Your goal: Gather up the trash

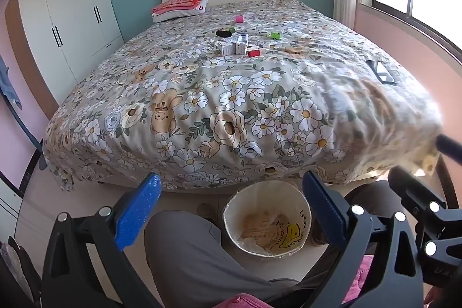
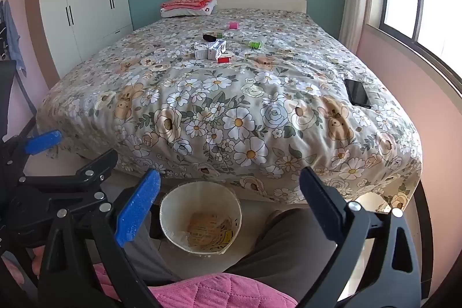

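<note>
floral cotton bedspread (image 1: pixel 231 94), printed with white daisies and tan bears, covers the wide bed and carries all the litter that the pictures show: a loose cluster near the middle of the bed, made up of small white cardboard boxes (image 1: pixel 233 46), a red roll (image 1: pixel 254 53), a black cylinder-like piece (image 1: pixel 224 33), a bright green bit (image 1: pixel 274 35) and a pink roll (image 1: pixel 239 18) farther toward the headboard. none of it has been lifted. the round cream-lined waste bin (image 1: pixel 267 218) stands on the floor at the foot of the bed, between the person's grey-trousered knees, with only printed paper or plastic lying flat at its bottom. the left gripper (image 1: pixel 231 210), black with blue pads, hangs over the lap with its jaws spread wide and nothing between them; the right gripper (image 2: pixel 228 210) hangs the same way just beside it, spread wide and bare. both tilt down toward the bin and are well apart from the litter. a black phone (image 2: pixel 357 93) lies near the bed's right edge, and folded pink and orange cloth (image 2: pixel 189 3) rests on a white pillow by the headboard; neither looks like trash, to my eye. so the job seems to stand at its start: every piece on the bed is left to pick up and drop in the bin, and the cluster will likely need a long reach across the covers.
</note>
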`<state>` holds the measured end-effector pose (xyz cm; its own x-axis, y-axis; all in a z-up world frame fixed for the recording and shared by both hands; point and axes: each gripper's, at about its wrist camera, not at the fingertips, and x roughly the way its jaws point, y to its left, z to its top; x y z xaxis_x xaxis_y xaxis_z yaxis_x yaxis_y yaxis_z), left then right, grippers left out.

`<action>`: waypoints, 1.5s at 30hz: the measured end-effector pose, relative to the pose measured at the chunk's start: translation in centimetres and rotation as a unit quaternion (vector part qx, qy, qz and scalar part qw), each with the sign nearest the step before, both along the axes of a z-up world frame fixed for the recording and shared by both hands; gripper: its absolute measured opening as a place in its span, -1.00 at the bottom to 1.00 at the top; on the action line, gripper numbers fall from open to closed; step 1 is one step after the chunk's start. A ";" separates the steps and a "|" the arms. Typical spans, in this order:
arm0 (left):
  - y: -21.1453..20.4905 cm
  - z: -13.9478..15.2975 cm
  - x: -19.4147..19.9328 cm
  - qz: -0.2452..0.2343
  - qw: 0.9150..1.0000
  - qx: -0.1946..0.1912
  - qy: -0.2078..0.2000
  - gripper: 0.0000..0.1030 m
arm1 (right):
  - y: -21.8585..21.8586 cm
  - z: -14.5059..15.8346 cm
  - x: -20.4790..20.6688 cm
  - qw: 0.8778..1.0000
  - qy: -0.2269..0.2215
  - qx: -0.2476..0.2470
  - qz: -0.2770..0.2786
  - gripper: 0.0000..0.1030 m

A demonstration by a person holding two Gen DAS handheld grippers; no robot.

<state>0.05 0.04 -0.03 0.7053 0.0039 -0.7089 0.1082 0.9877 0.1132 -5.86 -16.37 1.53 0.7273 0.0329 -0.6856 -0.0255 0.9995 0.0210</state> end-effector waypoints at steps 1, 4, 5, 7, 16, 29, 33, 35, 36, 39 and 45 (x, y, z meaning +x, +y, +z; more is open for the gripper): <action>-0.1 0.0 0.0 0.000 1.000 0.010 -0.004 0.94 | 0.0 0.1 0.0 1.000 -0.002 -0.003 -0.001 0.85; -0.1 0.0 0.0 0.001 1.000 0.006 -0.003 0.94 | 0.1 -0.1 -0.2 1.000 -0.012 -0.009 -0.001 0.85; 0.1 0.1 -0.3 0.001 1.000 0.006 -0.004 0.94 | 0.1 -0.1 -0.2 1.000 -0.013 -0.010 -0.001 0.85; 0.2 0.1 -0.2 0.001 1.000 0.004 -0.003 0.94 | 0.2 0.0 -0.2 1.000 -0.014 -0.012 -0.002 0.85; 0.1 0.2 -0.3 0.002 1.000 0.000 -0.003 0.94 | 0.5 0.6 -0.4 1.000 -0.015 -0.016 -0.002 0.85; 0.1 0.1 -0.2 0.002 1.000 -0.001 -0.003 0.94 | 0.6 0.4 -0.3 1.000 -0.014 -0.017 -0.003 0.85; 0.1 0.1 -0.2 0.002 1.000 -0.002 -0.004 0.94 | 0.6 0.4 -0.4 1.000 -0.014 -0.017 -0.002 0.85; 0.1 0.1 -0.2 0.002 1.000 -0.002 -0.004 0.94 | 0.6 0.4 -0.3 1.000 -0.014 -0.017 -0.002 0.85; 0.1 0.1 -0.2 0.002 1.000 -0.002 -0.004 0.94 | 0.6 0.4 -0.3 1.000 -0.014 -0.017 -0.002 0.85; 0.1 0.1 -0.2 0.002 1.000 -0.002 -0.004 0.94 | 0.6 0.4 -0.3 1.000 -0.014 -0.017 -0.002 0.85; 0.1 0.1 -0.3 0.003 1.000 -0.002 -0.005 0.94 | 0.6 0.5 -0.3 1.000 -0.015 -0.017 -0.002 0.85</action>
